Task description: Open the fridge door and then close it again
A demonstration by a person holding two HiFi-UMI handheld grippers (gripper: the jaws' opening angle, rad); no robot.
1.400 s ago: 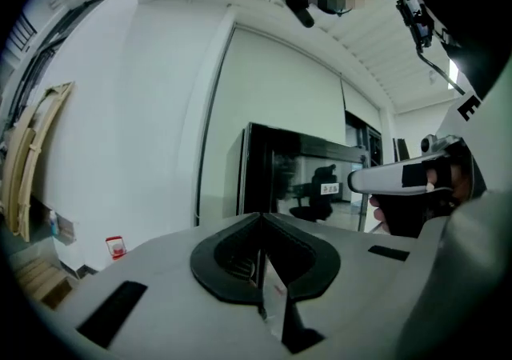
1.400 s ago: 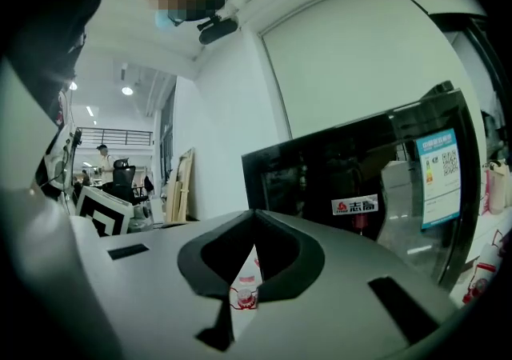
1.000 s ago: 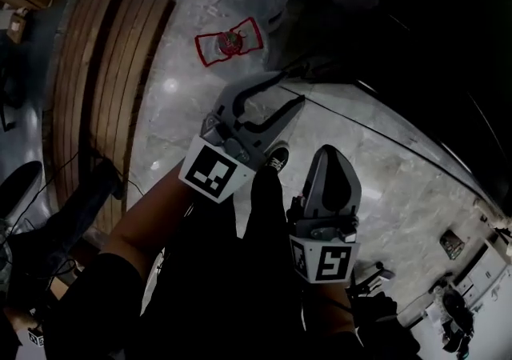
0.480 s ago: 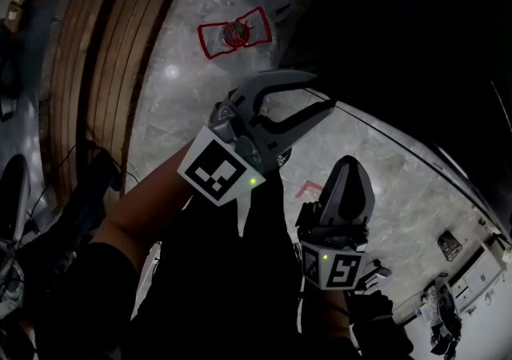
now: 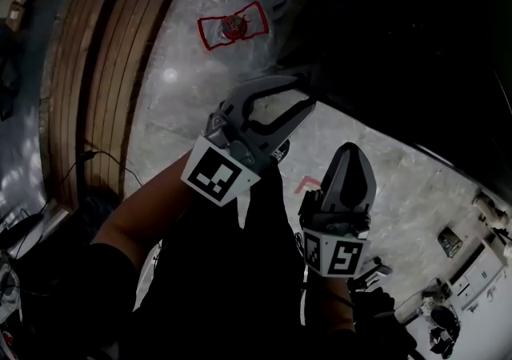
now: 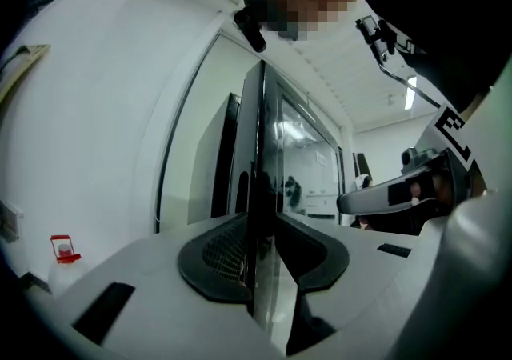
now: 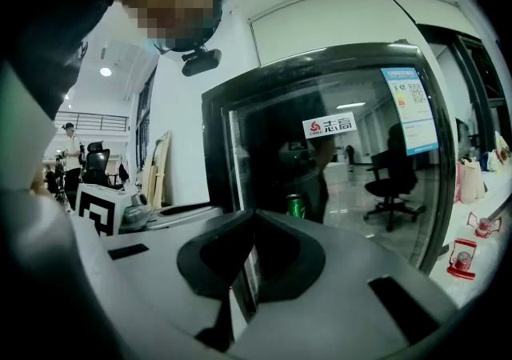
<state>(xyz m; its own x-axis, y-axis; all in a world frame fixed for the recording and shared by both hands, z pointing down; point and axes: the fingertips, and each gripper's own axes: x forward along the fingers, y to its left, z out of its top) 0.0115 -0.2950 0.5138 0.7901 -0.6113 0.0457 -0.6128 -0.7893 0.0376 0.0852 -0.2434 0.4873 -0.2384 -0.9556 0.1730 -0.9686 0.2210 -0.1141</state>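
Black-framed fridge door (image 5: 376, 38) fills the upper right of the head view, above a grey marble floor (image 5: 184, 102). My left tool (image 5: 310, 93) points level at the door's near upright edge. In the left gripper view that edge runs straight up between the pads. The jaws are apart and closing round it. My right tool (image 5: 350, 152) sits to the lower right of the left one, short of the door, its jaws together with nothing between them. In the right gripper view the door glass carries a white sticker (image 7: 329, 126) with a red logo and a blue label (image 7: 409, 110). A green can (image 7: 296, 206) shows in the glass. At the upper left of the head view lie wooden slats (image 5: 104, 70), with red-labelled bottles (image 5: 232, 28) on the floor at top centre.
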